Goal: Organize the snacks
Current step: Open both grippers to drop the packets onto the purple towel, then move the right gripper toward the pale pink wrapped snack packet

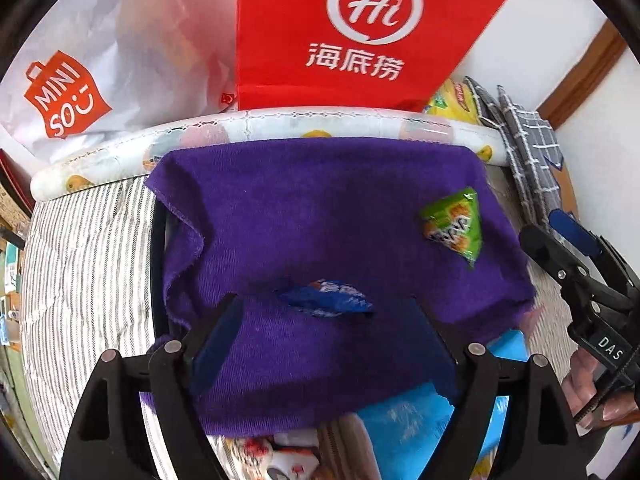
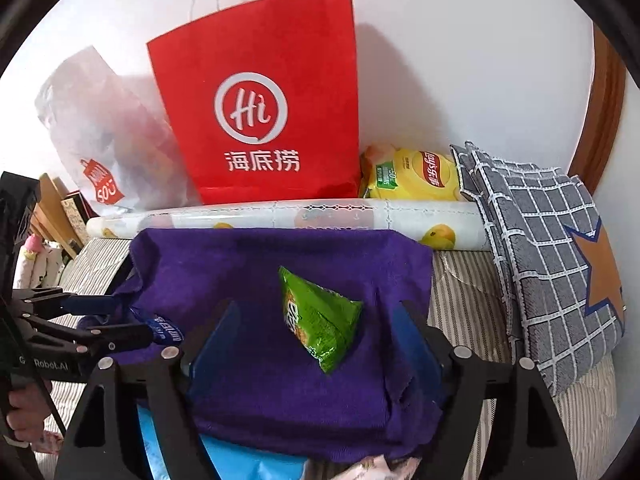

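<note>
Purple cloth (image 1: pixel 320 208) is landmark. Blue snack (image 1: pixel 326 298) lies on cloth, near its front — left gripper (image 1: pixel 328 312) above it, jaws apart, nothing pinched. Green snack (image 2: pixel 316 316) lies on cloth toward right — right gripper (image 2: pixel 316 320) above it, jaws wide, not touching.

Next step, my guess: come straight down, one finger each side of pack, squeeze softly — pack is puffy, may slip.

Hard to see: what cloth covers, inside of red bag (image 2: pixel 264 100) behind cloth, blue snack's name.

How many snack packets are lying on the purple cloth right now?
2. The green packet lies toward the purple cloth's right side; the blue packet lies nearer its middle, to the green one's left. Folds may hide others.
</note>
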The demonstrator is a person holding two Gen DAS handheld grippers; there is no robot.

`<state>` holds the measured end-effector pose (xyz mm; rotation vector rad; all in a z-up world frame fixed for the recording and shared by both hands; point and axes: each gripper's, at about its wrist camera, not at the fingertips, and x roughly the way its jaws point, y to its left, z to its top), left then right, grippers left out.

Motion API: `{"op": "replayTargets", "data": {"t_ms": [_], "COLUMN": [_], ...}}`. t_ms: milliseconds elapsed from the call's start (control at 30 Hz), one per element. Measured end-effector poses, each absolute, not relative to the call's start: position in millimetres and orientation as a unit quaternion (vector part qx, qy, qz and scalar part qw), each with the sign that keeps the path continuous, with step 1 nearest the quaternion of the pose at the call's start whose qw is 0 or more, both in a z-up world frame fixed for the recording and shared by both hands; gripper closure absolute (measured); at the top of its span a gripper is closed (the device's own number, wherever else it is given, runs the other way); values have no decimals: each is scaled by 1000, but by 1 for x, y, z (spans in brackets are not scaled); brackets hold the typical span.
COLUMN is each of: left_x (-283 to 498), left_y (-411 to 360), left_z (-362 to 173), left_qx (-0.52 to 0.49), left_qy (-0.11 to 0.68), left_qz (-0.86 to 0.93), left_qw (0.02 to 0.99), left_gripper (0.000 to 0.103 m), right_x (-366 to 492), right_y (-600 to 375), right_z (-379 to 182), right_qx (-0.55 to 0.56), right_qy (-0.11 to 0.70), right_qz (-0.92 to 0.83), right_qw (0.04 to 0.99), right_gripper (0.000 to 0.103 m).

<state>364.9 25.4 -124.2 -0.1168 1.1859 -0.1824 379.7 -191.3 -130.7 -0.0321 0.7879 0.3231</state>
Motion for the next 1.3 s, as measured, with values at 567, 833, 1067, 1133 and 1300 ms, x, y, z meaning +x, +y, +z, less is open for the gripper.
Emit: {"op": "replayTargets", "data": {"t_ms": [567, 833, 1067, 1133, 1300], "left_x": [284, 239, 208, 201, 185], "left_y": [19, 18, 18, 20, 25], "left_z": [-80, -61, -53, -51, -44], "left_qx": [-27, -20, -26, -30, -47], "left_qy": [524, 485, 470, 468, 461], "left_qz": [-65, -84, -93, -95, -91], "left_qw": [849, 870, 877, 878, 881], "left_gripper": [20, 20, 20, 20, 20], "right_x": [292, 255, 227, 219, 204], "right_y": [-205, -212, -221, -222, -221], "right_z": [-87, -81, -78, -77, -78], "right_qx": [-42, -35, -40, -38, -46], "right_qy": [350, 340, 329, 327, 329], "right_qz": [103, 91, 80, 81, 85], "right_qw": [930, 935, 940, 941, 939], "right_gripper": [20, 20, 20, 20, 20]}}
